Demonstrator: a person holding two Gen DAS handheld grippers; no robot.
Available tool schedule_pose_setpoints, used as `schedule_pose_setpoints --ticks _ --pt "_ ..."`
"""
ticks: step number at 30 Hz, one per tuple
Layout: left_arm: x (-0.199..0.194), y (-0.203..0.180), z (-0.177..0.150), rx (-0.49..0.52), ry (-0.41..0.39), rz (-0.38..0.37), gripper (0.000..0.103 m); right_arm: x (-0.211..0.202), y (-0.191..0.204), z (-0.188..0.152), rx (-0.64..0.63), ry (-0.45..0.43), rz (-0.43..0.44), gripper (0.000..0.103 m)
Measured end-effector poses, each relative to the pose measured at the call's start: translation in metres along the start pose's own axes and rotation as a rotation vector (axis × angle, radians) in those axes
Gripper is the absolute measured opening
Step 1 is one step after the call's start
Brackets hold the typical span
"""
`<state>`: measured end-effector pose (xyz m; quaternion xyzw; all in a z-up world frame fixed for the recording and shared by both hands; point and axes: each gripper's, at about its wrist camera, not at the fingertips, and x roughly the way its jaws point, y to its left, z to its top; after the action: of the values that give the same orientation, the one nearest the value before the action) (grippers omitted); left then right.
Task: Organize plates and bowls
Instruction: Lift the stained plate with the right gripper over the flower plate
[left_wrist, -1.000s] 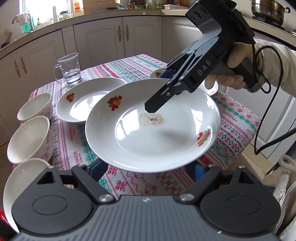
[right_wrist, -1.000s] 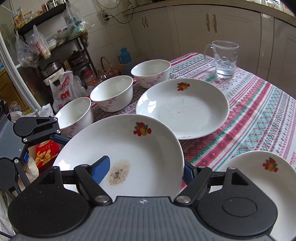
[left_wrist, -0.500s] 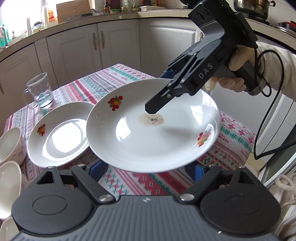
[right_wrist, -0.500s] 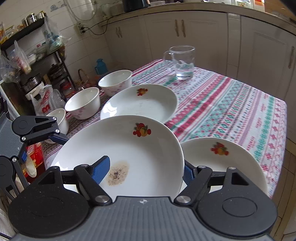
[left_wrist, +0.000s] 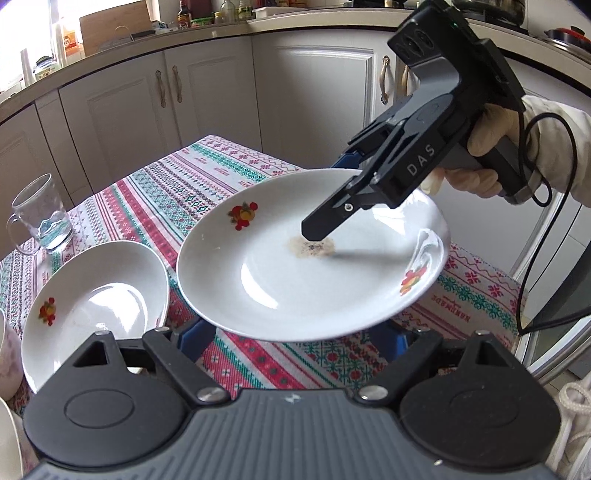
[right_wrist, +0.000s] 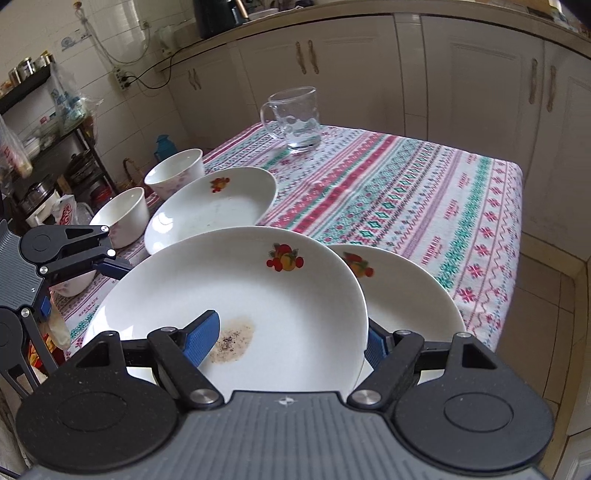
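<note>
My right gripper (right_wrist: 291, 338) is shut on a white plate (right_wrist: 258, 295) with fruit prints and a brown stain, holding it in the air above the table. In the left wrist view that plate (left_wrist: 314, 258) hangs in front of my left gripper (left_wrist: 291, 336), with the right gripper (left_wrist: 321, 229) clamped on its far rim. My left gripper (right_wrist: 110, 266) is open, its fingers under and beside the plate's near edge; whether they touch it I cannot tell. A second plate (right_wrist: 406, 295) lies under the held one, a third plate (right_wrist: 210, 206) to the left.
Two white bowls (right_wrist: 173, 173) (right_wrist: 122, 214) stand along the table's left edge. A glass mug (right_wrist: 295, 118) stands at the far side on the patterned tablecloth (right_wrist: 406, 184). White cabinets ring the table. A shelf with pots stands at left.
The held plate has moved right across the table, away from the bowls and over the plate near the right edge. Both grippers travelled with it.
</note>
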<state>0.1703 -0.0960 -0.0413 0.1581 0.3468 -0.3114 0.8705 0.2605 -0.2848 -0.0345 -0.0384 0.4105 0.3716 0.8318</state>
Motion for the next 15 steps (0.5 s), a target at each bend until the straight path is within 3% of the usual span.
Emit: schedule_pose_setpoints --ticks 15 --pt "0.023 0.000 0.012 0.085 -0.003 0.033 0.090 0.002 -0.020 -0.015 0.040 -0.004 -0.006 0.084"
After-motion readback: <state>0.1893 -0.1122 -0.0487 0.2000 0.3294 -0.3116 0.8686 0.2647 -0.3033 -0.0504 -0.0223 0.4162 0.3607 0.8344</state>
